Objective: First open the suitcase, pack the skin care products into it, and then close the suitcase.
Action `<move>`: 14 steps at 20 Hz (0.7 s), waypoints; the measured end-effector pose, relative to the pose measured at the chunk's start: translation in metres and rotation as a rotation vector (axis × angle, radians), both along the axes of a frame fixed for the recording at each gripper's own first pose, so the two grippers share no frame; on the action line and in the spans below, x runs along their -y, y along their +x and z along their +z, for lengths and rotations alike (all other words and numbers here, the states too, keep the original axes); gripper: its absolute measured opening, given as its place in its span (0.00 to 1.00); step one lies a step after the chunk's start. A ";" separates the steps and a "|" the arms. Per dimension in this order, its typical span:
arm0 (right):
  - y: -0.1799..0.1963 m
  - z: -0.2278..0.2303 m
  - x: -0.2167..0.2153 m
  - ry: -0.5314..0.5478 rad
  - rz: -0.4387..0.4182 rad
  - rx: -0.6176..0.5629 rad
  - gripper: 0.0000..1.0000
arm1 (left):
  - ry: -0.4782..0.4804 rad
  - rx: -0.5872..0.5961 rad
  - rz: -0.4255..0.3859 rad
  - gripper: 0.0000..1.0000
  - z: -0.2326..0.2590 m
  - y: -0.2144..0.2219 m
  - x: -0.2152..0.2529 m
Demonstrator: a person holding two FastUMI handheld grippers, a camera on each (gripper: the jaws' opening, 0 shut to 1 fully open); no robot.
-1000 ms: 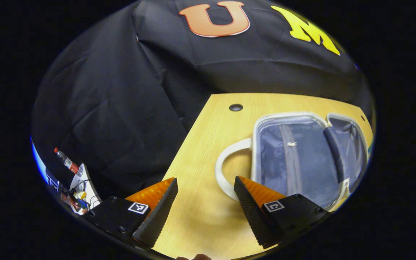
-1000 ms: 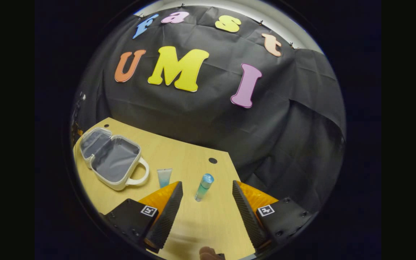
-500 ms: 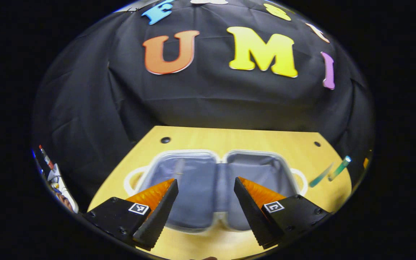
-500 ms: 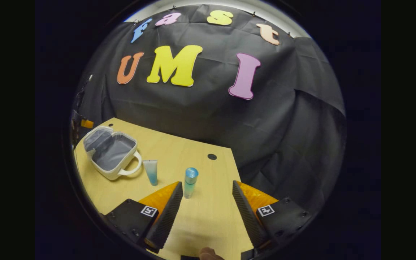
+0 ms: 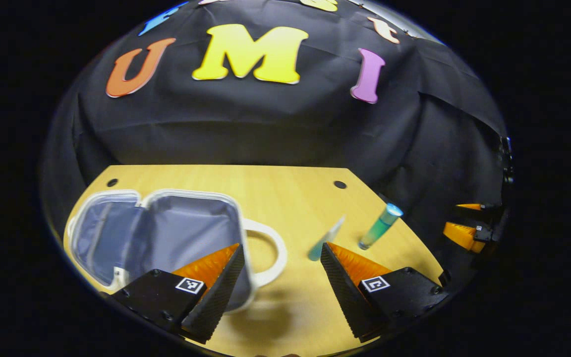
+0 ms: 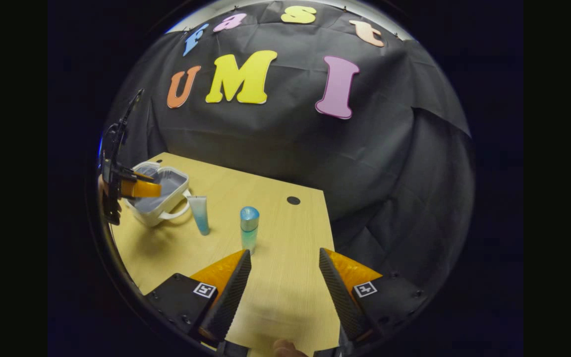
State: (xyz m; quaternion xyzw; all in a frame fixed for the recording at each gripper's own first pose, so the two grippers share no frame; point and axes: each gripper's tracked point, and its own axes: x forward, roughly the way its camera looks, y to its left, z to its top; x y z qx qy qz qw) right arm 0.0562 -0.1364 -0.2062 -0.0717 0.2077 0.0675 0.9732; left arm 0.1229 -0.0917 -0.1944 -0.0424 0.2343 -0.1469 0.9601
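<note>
Two skin care things on the wooden counter (image 6: 285,238): a tube (image 6: 199,214) lying flat just right of the open suitcase (image 5: 166,233), and a bottle (image 6: 249,229) standing upright right of the tube. Left hand-held gripper (image 5: 280,258) spread wide, holding nothing, above the suitcase handle. Right hand-held gripper (image 6: 284,263) spread wide too, empty, near the bottle.

No readable text — the tube (image 6: 199,214) and bottle (image 6: 249,229) labels are too small.
</note>
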 end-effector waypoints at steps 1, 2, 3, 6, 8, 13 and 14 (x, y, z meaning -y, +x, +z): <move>0.002 -0.005 0.001 -0.004 0.005 -0.009 0.81 | -0.002 -0.011 -0.036 0.99 -0.006 0.004 0.019; 0.003 -0.007 0.001 0.007 0.011 -0.018 0.81 | 0.002 -0.018 -0.059 0.99 -0.014 0.011 0.036; 0.006 -0.011 0.000 0.015 0.013 -0.032 0.82 | 0.002 -0.023 -0.078 0.99 -0.025 0.027 0.050; 0.013 -0.024 0.001 0.033 0.007 -0.071 0.82 | -0.001 -0.055 -0.077 0.99 -0.057 0.053 0.074; 0.021 -0.033 0.000 0.025 0.007 -0.089 0.81 | -0.021 -0.092 -0.066 0.98 -0.075 0.066 0.082; 0.052 -0.043 -0.015 0.045 0.005 -0.114 0.82 | -0.003 -0.138 -0.021 0.70 -0.107 0.089 0.084; 0.057 -0.044 -0.021 0.053 0.007 -0.113 0.82 | -0.005 -0.130 -0.017 0.54 -0.107 0.092 0.086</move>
